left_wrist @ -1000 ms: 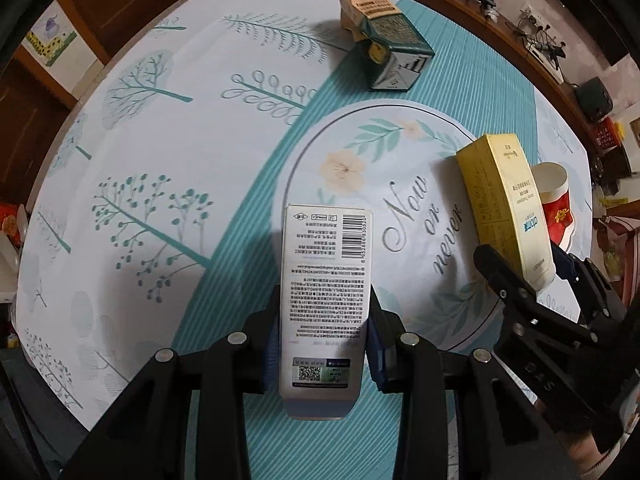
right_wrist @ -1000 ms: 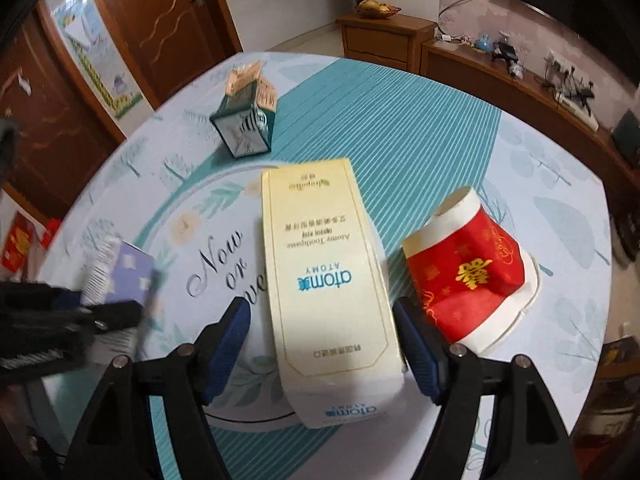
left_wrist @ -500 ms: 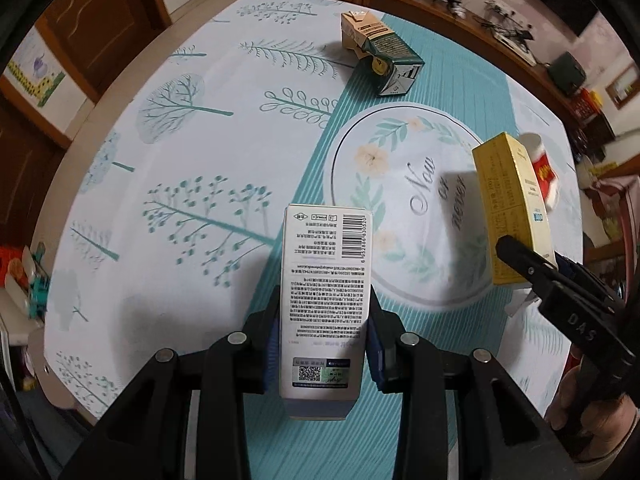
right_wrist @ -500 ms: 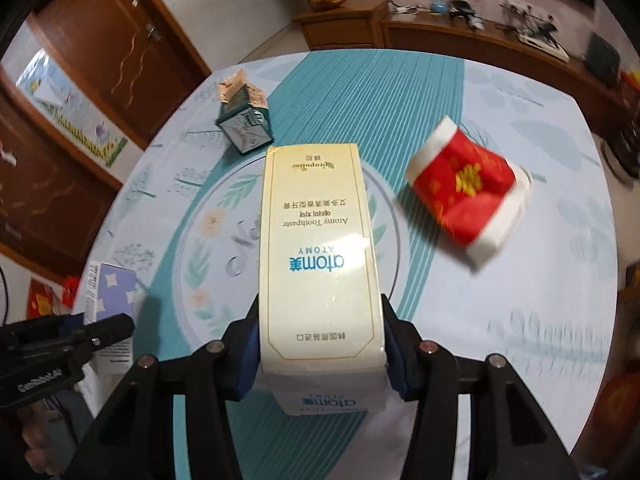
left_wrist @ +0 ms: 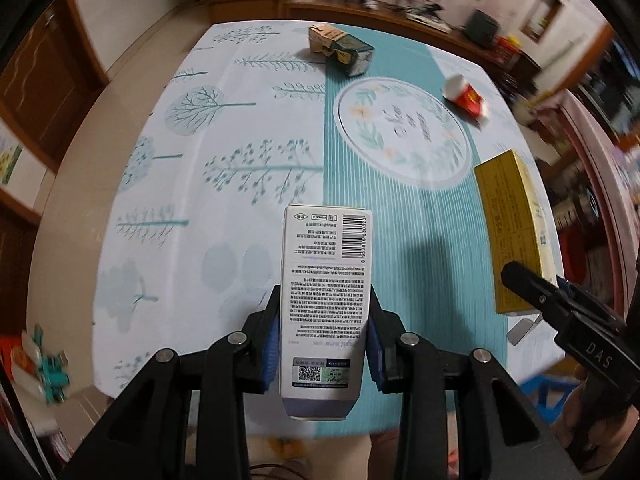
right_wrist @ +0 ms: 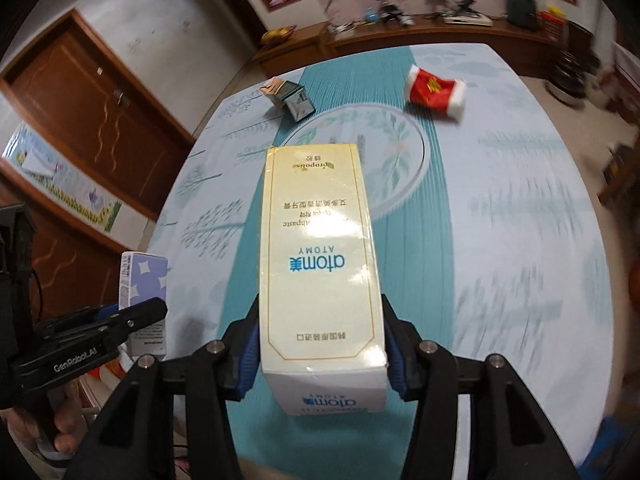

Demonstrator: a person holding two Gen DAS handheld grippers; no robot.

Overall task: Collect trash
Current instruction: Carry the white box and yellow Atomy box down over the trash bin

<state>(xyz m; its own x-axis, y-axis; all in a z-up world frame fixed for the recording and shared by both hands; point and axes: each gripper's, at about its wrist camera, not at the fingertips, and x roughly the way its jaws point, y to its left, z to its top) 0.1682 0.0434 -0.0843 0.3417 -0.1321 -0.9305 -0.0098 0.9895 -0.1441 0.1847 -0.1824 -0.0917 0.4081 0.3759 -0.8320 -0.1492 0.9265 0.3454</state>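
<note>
Clamping a white carton (left_wrist: 326,304) printed with small text and a barcode, the left gripper (left_wrist: 323,342) has its blue pads pressed against the carton's two long sides, the jaws set narrow around it and the carton raised above the near part of the table (left_wrist: 168,208). The right gripper (right_wrist: 320,350) grips a pale yellow toothpaste box (right_wrist: 320,264) in the same way, pads flat on both sides, having just closed onto it, and it too is lifted off the cloth. In the left wrist view that yellow box appears at the right edge above the table's near corner, with the other tool's black finger just below it; in the right wrist view the white carton shows at the left, beside a hand (right_wrist: 52,428) on the handle. Further out, the patterned cloth's round floral medallion (left_wrist: 404,136) lies bare. Beyond it a red paper cup (right_wrist: 436,88) lies on its side toward the far right, and a dark green carton (left_wrist: 344,50) with a torn brown top lies toward the far left edge, well apart from the cup.
</note>
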